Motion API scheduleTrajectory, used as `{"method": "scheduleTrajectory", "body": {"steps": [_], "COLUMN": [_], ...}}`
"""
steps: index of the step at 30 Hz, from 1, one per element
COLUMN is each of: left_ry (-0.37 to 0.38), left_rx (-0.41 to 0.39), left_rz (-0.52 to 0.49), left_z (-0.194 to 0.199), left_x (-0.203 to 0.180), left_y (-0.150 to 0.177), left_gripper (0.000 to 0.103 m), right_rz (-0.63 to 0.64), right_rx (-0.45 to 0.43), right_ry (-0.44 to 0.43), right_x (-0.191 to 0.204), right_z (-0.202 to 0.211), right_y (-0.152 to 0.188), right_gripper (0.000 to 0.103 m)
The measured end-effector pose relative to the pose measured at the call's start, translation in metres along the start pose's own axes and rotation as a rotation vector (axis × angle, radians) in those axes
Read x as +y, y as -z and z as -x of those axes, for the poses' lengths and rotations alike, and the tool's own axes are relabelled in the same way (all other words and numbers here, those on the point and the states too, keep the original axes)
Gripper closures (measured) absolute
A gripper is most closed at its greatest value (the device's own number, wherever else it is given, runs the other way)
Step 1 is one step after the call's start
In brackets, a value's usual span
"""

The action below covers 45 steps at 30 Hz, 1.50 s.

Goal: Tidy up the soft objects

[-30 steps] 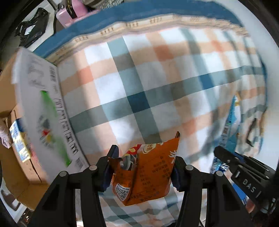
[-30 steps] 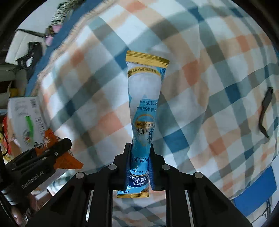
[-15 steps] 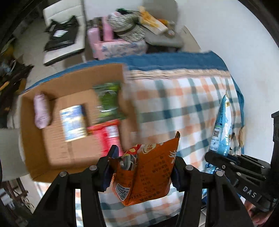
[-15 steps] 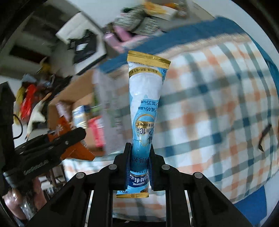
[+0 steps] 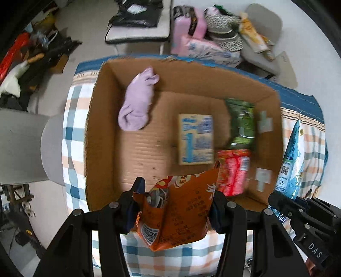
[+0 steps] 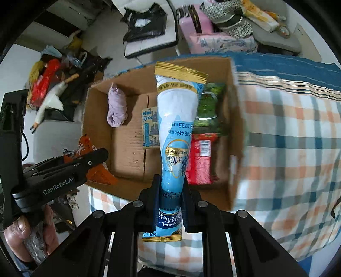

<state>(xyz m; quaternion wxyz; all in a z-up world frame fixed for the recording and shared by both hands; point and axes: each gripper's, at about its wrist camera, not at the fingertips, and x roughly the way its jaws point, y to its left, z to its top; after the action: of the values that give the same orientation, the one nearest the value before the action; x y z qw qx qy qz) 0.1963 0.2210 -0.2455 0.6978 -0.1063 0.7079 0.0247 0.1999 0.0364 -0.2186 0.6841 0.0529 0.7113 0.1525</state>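
My left gripper [image 5: 174, 204] is shut on an orange snack bag [image 5: 177, 213], held above the near edge of an open cardboard box [image 5: 100, 132]. My right gripper [image 6: 170, 191] is shut on a long blue-and-white Nestle pouch [image 6: 174, 132], held upright over the box's near wall [image 6: 119, 191]. In the box lie a lilac cloth [image 5: 138, 102], a blue-and-white pack [image 5: 196, 138], a green bag [image 5: 243, 123] and a red pack [image 5: 234, 170]. The pouch also shows at the right of the left wrist view [image 5: 292, 159]. The left gripper and orange bag show at the left of the right wrist view [image 6: 89, 162].
The box sits on a bed with a plaid blanket [image 6: 287, 138]. Beyond the bed are a pink bag [image 5: 189, 32], a white chair with a black bag [image 5: 138, 19], and floor clutter at the left [image 6: 53, 89]. A grey round seat [image 5: 32, 149] stands left of the bed.
Both grippers swung left from the plaid blanket toward the box, each keeping its item. The open box now fills the middle of both views.
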Motion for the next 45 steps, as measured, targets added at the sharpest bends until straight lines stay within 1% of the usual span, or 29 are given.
{"method": "scheduleTrajectory", "body": {"steps": [6,10,12,14,16,17,19,20,21,23,24,25,27,29,31,33,34,35,39,40,41,42,43,45], "left_ry": [-0.02,-0.019,-0.016,-0.016,-0.034,-0.039,-0.024,-0.023,-0.023,-0.019,-0.021,-0.017,-0.01,0.001,0.002,0.007,0.008,0.005,-0.016,-0.02,-0.028,-0.041,-0.052,-0.054], "left_rx": [0.087,0.136,0.152,0.156,0.167,0.172,0.19,0.191,0.192,0.187,0.184,0.179,0.167,0.155,0.132,0.111,0.1,0.09,0.025,0.01,-0.006,-0.025,-0.039,-0.059], "left_rz": [0.005,-0.003,-0.004,-0.008,-0.007,-0.004,-0.002,0.002,0.001,-0.01,-0.012,-0.012,-0.006,-0.002,0.003,0.007,0.01,0.01,0.009,0.012,0.013,0.013,0.015,0.023], "left_z": [-0.041,-0.067,-0.075,-0.079,-0.082,-0.082,-0.085,-0.085,-0.085,-0.084,-0.085,-0.083,-0.078,-0.071,-0.062,-0.054,-0.049,-0.046,-0.029,-0.026,-0.023,-0.019,-0.017,-0.012], "left_x": [0.024,0.03,0.032,0.033,0.034,0.034,0.036,0.036,0.036,0.035,0.035,0.034,0.033,0.031,0.031,0.033,0.033,0.033,0.031,0.031,0.031,0.03,0.03,0.031], "left_y": [-0.015,-0.023,-0.025,-0.027,-0.029,-0.029,-0.028,-0.028,-0.028,-0.027,-0.029,-0.029,-0.028,-0.028,-0.028,-0.029,-0.027,-0.025,-0.014,-0.01,-0.005,0.0,0.003,0.01], "left_gripper": [0.052,0.052,0.052,0.049,0.046,0.045,0.044,0.043,0.043,0.038,0.036,0.034,0.033,0.02,0.019,0.019,0.017,0.012,0.008,0.006,0.005,0.005,0.005,0.005], "right_rz": [-0.015,-0.026,-0.027,-0.028,-0.029,-0.03,-0.025,-0.024,-0.029,-0.022,-0.024,-0.023,-0.016,-0.017,-0.016,-0.013,-0.011,-0.007,-0.013,-0.01,-0.007,-0.005,-0.001,-0.002], "right_rx": [0.06,0.09,0.1,0.103,0.11,0.114,0.126,0.13,0.129,0.122,0.118,0.11,0.104,0.094,0.087,0.076,0.07,0.063,0.049,0.044,0.036,0.03,0.022,0.008], "right_ry": [0.061,0.095,0.107,0.124,0.132,0.139,0.141,0.147,0.146,0.146,0.149,0.157,0.172,0.171,0.177,0.193,0.2,0.209,0.221,0.228,0.237,0.244,0.248,0.258], "right_x": [0.012,0.015,0.013,0.011,0.01,0.01,0.01,0.01,0.011,0.012,0.012,0.012,0.013,0.012,0.012,0.012,0.011,0.011,0.008,0.008,0.007,0.007,0.007,0.004], "right_z": [-0.05,-0.077,-0.087,-0.094,-0.099,-0.101,-0.105,-0.106,-0.107,-0.107,-0.106,-0.103,-0.099,-0.093,-0.088,-0.084,-0.082,-0.08,-0.075,-0.073,-0.072,-0.07,-0.069,-0.067], "right_y": [-0.022,-0.031,-0.034,-0.037,-0.04,-0.041,-0.042,-0.043,-0.043,-0.042,-0.042,-0.041,-0.039,-0.037,-0.034,-0.032,-0.031,-0.03,-0.025,-0.024,-0.022,-0.02,-0.018,-0.014], "right_gripper": [0.085,0.085,0.085,0.085,0.085,0.084,0.081,0.074,0.062,0.052,0.048,0.047,0.041,0.038,0.035,0.029,0.028,0.027,0.027,0.027,0.024,0.017,0.014,0.006]}}
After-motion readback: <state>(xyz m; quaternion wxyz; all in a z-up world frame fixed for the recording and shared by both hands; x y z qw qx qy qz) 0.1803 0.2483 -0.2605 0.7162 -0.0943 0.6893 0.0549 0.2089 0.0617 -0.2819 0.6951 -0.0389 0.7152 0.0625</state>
